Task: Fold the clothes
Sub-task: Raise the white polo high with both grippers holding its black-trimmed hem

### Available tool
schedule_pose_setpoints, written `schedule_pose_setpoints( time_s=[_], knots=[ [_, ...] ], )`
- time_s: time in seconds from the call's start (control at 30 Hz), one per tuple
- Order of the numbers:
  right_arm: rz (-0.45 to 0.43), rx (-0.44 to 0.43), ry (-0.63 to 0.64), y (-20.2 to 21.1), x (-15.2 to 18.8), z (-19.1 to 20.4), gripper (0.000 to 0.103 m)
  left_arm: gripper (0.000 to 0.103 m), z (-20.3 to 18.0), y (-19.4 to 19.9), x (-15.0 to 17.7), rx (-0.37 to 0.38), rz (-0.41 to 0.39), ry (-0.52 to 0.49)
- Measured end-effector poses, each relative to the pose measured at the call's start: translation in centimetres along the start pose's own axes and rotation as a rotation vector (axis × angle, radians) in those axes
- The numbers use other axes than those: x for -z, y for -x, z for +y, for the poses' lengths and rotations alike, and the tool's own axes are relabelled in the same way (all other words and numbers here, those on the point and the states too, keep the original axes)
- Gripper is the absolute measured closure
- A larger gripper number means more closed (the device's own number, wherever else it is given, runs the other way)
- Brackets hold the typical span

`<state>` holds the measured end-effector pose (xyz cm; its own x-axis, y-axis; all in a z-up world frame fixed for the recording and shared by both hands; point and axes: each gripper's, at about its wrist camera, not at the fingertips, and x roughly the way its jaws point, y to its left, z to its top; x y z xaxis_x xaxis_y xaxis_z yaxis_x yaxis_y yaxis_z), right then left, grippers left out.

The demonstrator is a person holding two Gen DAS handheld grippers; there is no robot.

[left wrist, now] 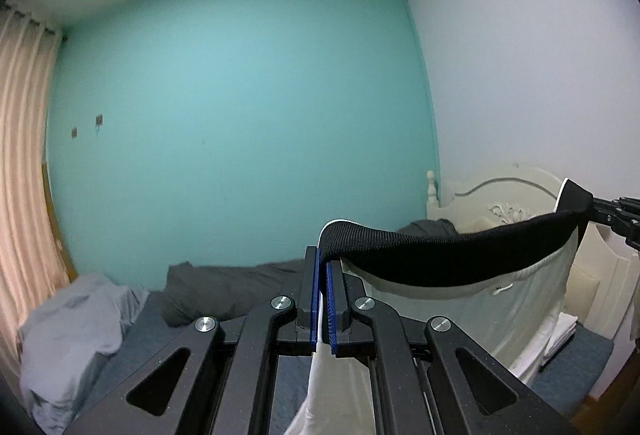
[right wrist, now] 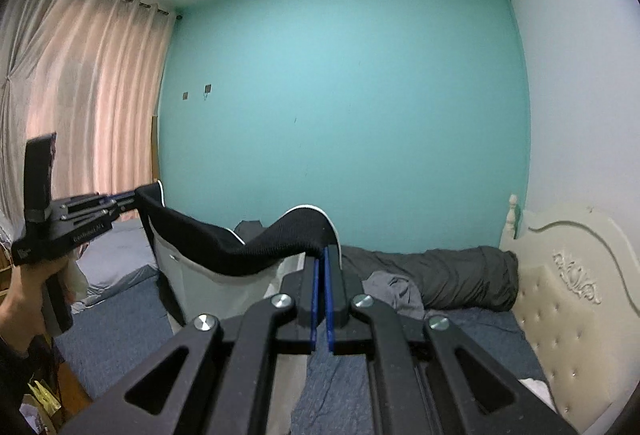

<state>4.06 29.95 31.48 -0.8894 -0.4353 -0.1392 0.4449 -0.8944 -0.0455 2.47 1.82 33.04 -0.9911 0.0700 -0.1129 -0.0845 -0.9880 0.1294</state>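
White garment with black ribbed waistband [left wrist: 440,255] held up above the bed [right wrist: 132,307], left claw [left wrist: 323,267] clamped on one waistband end, right claw [right wrist: 322,267] clamped on the other, cream headboard [right wrist: 560,275] beside the bed.

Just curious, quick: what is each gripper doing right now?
Left gripper: shut on the black waistband of a white garment.
Right gripper: shut on the same waistband's other end.

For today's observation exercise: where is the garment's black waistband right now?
The black waistband hangs stretched in the air above the bed, pinched at one end by the left tool and at the other by the right tool.
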Motion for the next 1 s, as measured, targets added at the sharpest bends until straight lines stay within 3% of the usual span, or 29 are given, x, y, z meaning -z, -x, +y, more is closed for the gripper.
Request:
schedule_pose_setpoints(
  time_s=[0.33,0.6,1.0],
  knots=[
    [-0.014,0.0,0.009,1.0,-0.1,-0.1,0.101,0.1,-0.1,1.8,-1.1,-0.032,-0.016,-0.033],
    [-0.027,0.004,0.023,2.3,-0.7,0.5,0.101,0.1,-0.2,1.6,-0.5,-0.024,-0.017,-0.017],
    [-0.08,0.031,0.051,4.3,-1.3,0.8,0.101,0.1,-0.6,4.4,-1.4,-0.013,-0.066,-0.023]
  ],
)
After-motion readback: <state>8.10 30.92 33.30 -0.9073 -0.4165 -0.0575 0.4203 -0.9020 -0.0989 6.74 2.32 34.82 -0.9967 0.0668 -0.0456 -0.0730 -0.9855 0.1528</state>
